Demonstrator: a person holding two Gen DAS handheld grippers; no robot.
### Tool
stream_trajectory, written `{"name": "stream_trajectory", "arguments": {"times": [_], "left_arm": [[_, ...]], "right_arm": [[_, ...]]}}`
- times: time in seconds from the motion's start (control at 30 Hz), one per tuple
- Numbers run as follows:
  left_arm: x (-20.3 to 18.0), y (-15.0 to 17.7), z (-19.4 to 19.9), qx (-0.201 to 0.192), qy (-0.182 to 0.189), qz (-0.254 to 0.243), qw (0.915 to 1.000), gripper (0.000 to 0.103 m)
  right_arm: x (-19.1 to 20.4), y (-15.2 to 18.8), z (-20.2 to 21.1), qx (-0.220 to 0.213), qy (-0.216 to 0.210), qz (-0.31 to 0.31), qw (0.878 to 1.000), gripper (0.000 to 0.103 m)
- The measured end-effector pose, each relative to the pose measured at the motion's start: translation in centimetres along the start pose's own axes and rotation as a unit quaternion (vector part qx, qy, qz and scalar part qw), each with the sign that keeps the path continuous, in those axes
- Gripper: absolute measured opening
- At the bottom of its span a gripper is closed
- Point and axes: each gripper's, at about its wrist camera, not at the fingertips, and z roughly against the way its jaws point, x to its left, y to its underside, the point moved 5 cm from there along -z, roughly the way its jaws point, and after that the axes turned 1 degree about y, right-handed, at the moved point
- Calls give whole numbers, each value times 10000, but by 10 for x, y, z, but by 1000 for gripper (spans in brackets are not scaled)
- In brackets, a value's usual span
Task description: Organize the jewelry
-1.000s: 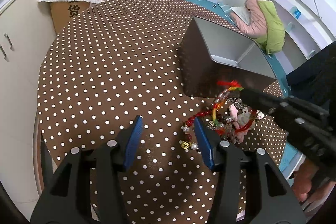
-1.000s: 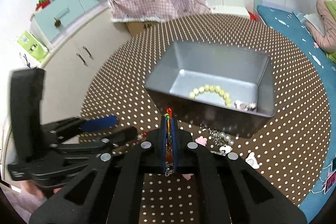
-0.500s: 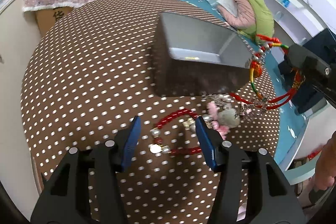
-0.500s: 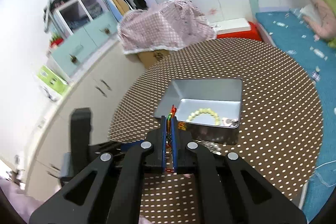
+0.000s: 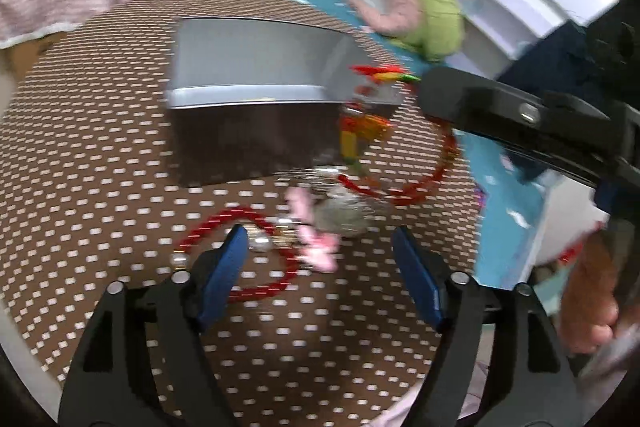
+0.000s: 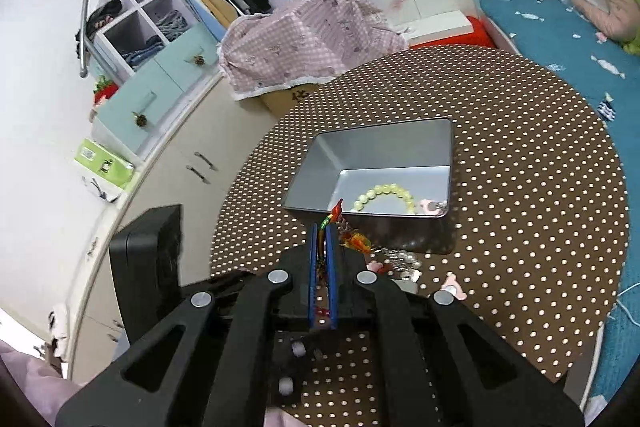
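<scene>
A silver tin stands on the brown dotted table. My left gripper hangs low over the table, its jaws opening. A red bead bracelet and a pink charm lie on the cloth between the blue pads, untouched. My right gripper is shut on a red cord bracelet, which dangles beside the tin's near right corner. In the right wrist view the right gripper pinches that cord just before the tin, which holds a pale bead bracelet.
Loose jewellery lies against the tin's near wall, with a pink piece to its right. A pink checked cloth covers a box behind the table. Cupboards stand left, a blue bed right. A person's hand is at the right edge.
My left gripper slid over the red bead bracelet and its jaws spread wider. My right gripper lifted the red cord bracelet off the pile to the tin's corner.
</scene>
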Motion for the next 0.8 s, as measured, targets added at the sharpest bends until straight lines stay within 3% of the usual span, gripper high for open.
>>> {"name": "stream_trajectory", "arguments": {"times": [0.17,0.23,0.33,0.37,0.43,0.67,0.8], "left_arm": [[-17,-8,-3,-103,356,-113,9993,77],[-20,-13,-9,-169,357,-150,9991,54],[-22,-18,-25,5,209,-179,9996,30],[-23,-19,-31,74,165,-206,9996,26],[-24,-20,-36,148,81,-256,9995,6],[-18,-16,-25,62,-19,-224,9997,6],[-14,-15,-13,-58,-49,-211,9997,6]], "right_arm": [[0,-1,0,6,92,11,10000,4],[-4,1,0,14,81,-12,10000,4],[-5,2,1,9,89,-4,10000,4],[-5,2,1,-2,79,-8,10000,4],[-6,2,3,-29,82,2,10000,4],[-24,1,9,-181,495,-62,9986,3],[-33,5,5,-122,526,-175,9984,3]]}}
